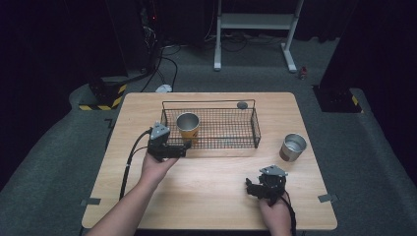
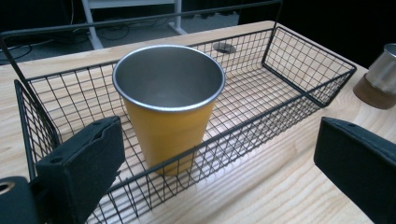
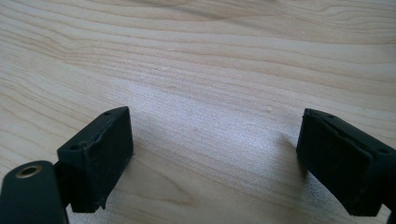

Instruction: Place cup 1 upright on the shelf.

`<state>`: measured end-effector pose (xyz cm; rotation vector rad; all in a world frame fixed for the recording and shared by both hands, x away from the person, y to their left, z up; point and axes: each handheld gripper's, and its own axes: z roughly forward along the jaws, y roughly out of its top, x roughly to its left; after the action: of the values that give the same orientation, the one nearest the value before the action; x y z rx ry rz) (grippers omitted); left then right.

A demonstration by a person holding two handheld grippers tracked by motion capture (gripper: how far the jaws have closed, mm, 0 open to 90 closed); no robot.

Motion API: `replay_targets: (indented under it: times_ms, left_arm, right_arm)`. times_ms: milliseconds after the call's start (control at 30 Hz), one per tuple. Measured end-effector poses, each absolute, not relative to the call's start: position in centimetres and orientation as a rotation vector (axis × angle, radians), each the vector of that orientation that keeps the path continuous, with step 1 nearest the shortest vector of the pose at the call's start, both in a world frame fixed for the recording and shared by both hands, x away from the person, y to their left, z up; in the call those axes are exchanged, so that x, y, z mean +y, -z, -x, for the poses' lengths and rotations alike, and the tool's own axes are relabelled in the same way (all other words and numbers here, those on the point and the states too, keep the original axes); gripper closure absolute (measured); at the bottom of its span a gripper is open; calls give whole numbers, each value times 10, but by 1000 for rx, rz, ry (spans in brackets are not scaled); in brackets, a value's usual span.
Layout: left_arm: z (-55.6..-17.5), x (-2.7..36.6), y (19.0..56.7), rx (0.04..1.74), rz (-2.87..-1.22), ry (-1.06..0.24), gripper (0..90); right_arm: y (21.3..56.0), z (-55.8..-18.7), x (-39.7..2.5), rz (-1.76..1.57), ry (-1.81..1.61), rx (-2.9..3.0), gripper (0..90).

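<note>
A yellow metal cup with a silvery rim and bare steel inside [image 1: 188, 125] stands upright in the left end of a shallow black wire basket [image 1: 231, 132], which sits on the far half of a pale wooden table [image 1: 206, 191]; in the left gripper view the cup [image 2: 168, 105] stands just behind the basket's near mesh wall [image 2: 261, 123], its mouth open and empty; the left gripper [image 1: 183, 147], held in the person's left hand [image 1: 156, 167], sits just outside that near wall, level with the cup and pointing toward it; its fingers [image 2: 81, 168] stand wide apart, one low at the left by the basket's corner and the other at the right over bare table, and neither touches the cup or the wire; a second cup, plain silver metal with a brownish lower band [image 1: 293, 147], stands upright on the table to the right of the basket and apart from it, and shows at the right edge of the left gripper view [image 2: 380, 77]; a small round grey disc [image 1: 242, 104] lies on the table just behind the basket's far rail; the right gripper [image 1: 252, 188], held in the person's right hand [image 1: 276, 216], rests low near the table's front right, well apart from both cups; its fingers [image 3: 95, 158] are spread wide over bare wood grain with nothing between them.
</note>
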<state>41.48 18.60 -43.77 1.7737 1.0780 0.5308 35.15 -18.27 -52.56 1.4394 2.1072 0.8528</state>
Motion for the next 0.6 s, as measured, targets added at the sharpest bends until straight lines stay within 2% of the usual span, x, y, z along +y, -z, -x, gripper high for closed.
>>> replay_targets:
  times_ms: [600]
  left_arm:
    - [-388, 199, 452, 1054, -1804, -474, 47]
  right_arm:
    - [526, -351, -183, -1440, -852, 2107, 108]
